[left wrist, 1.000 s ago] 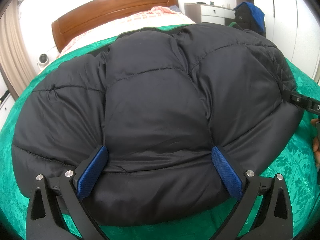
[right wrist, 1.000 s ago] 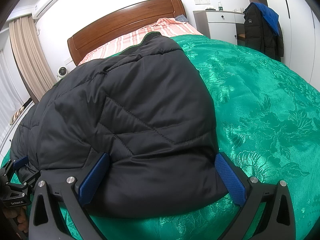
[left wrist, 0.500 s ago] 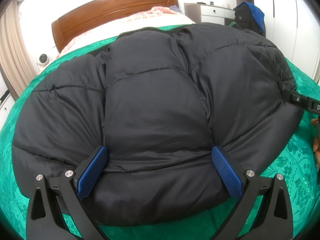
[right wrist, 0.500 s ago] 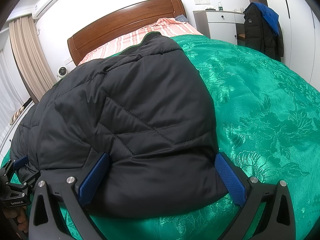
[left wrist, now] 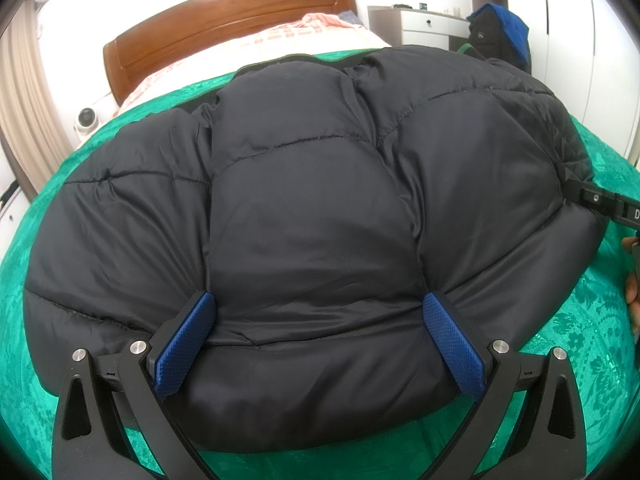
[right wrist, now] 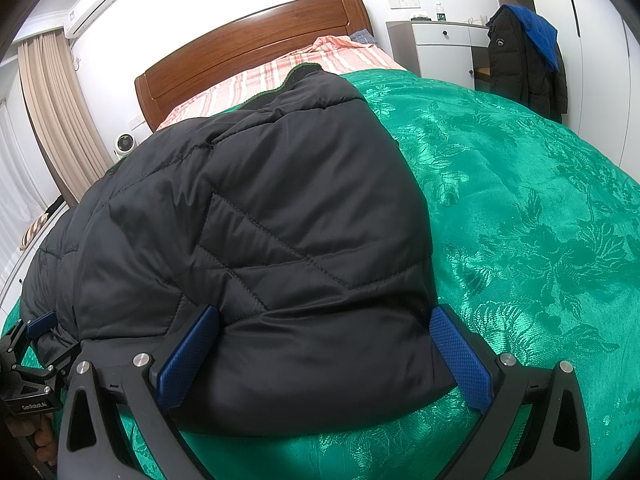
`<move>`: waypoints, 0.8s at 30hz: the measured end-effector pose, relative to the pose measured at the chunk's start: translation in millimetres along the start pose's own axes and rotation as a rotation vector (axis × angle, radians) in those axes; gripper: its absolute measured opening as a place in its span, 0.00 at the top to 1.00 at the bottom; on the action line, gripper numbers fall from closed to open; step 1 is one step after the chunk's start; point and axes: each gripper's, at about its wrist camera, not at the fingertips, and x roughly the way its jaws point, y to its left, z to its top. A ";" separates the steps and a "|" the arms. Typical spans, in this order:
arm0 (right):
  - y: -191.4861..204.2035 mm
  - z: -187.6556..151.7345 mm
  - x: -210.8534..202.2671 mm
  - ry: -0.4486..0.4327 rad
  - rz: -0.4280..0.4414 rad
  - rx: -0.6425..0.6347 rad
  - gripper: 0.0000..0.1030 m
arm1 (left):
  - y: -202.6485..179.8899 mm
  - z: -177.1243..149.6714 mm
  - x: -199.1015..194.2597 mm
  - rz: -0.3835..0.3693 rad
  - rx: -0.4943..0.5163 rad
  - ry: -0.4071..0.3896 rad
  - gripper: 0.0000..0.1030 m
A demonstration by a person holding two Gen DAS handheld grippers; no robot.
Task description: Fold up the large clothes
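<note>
Left wrist view: left gripper (left wrist: 318,336) is spreading wide, pads pressing into the black puffer jacket (left wrist: 304,216).
Right wrist view: right gripper (right wrist: 324,350) is gaping too, straddling the jacket's edge.
Jacket: lying folded on the green bedspread (right wrist: 520,216).

1. No change is seen between the earlier pictures and now in either wrist view.
2. No shift is found in the left gripper (left wrist: 318,338), whose jaws are spread wide over the near hem of the black puffer jacket (left wrist: 312,216).
3. No shift is found in the right gripper (right wrist: 322,350), whose jaws are likewise spread wide at the jacket's near right corner.
4. No new fold, crease or displacement is seen in the jacket on the green bedspread (right wrist: 520,220).
5. Nothing is seen to have come into or gone out of either view.
</note>
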 end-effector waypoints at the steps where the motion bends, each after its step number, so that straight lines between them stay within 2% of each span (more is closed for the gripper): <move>1: 0.0 0.0 0.0 0.000 0.000 0.000 0.00 | -0.2 -0.4 0.1 0.000 0.000 0.000 0.01; 11: -0.4 0.3 1.3 0.003 0.006 0.004 0.00 | -0.4 1.9 -3.0 0.007 0.011 0.015 0.01; 16: -3.0 1.1 -2.0 0.004 0.009 0.025 0.00 | -6.0 -10.6 -23.6 -0.044 0.085 0.071 0.01; 18: -7.5 -0.2 -13.0 0.005 -0.001 0.062 0.00 | -9.9 -25.0 -38.3 -0.100 0.141 0.129 0.01; 20: -16.6 -4.7 -33.6 -0.044 0.040 0.126 0.00 | -9.1 -33.9 -54.8 -0.145 0.158 0.134 0.01; 23: -34.5 -8.4 -53.5 -0.085 0.141 0.253 0.00 | 4.4 -29.1 -81.1 -0.256 0.084 0.087 0.01; 24: -38.9 -9.3 -55.0 -0.087 0.169 0.289 0.00 | 13.6 -16.0 -88.0 -0.300 0.024 0.049 0.01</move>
